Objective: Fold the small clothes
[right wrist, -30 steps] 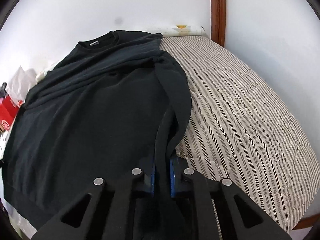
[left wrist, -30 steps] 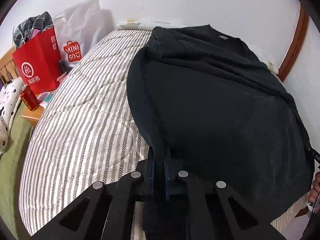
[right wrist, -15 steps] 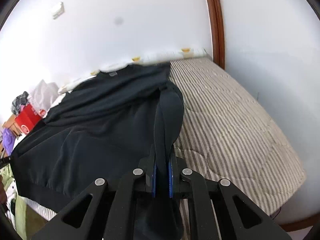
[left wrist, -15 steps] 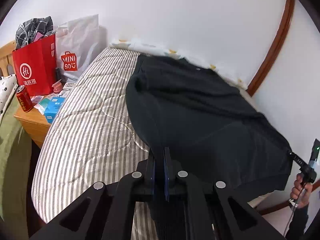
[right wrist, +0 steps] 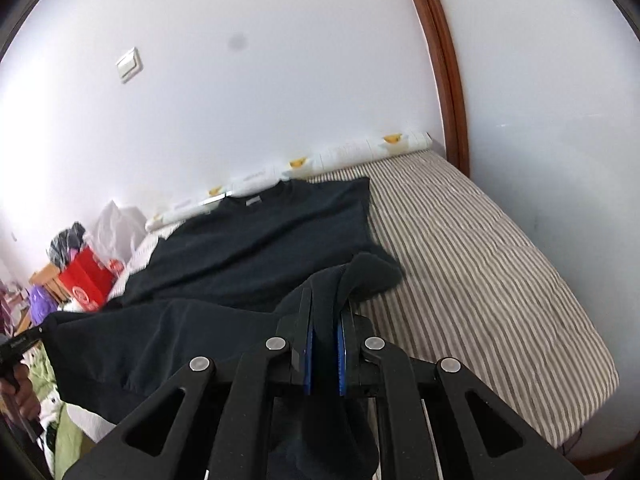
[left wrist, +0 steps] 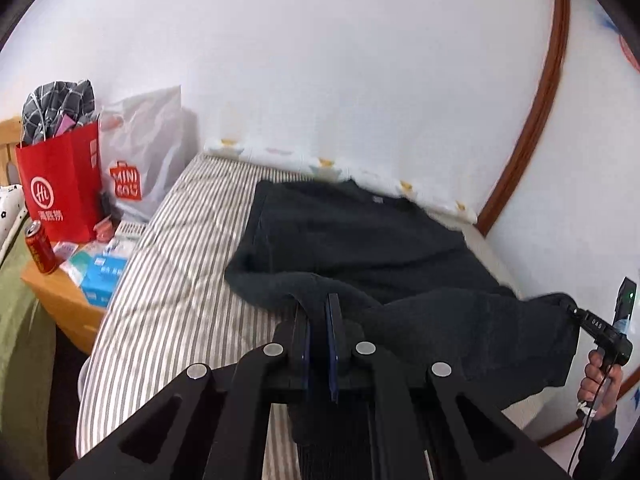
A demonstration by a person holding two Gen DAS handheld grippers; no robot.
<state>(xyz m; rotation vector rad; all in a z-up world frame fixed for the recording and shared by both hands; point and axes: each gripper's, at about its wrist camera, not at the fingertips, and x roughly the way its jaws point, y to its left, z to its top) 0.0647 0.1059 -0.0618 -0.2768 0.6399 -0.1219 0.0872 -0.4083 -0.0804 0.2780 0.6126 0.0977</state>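
Above the bed (left wrist: 168, 280), both hand-held grippers pinch the sweater (left wrist: 360, 240).

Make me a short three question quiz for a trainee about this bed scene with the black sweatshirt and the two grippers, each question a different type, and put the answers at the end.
1. True or false: the left gripper and the right gripper are both shut on the black sweatshirt.
2. Which part of the sweatshirt lies flat on the striped bed cover? A the collar end, B the hem end, C none of it.
3. Fill in: left of the bed, beside the red paper bag, stands a red ____.

Key
1. True; cloth sits pinched between each pair of fingers.
2. A; the near edge is lifted.
3. Can.
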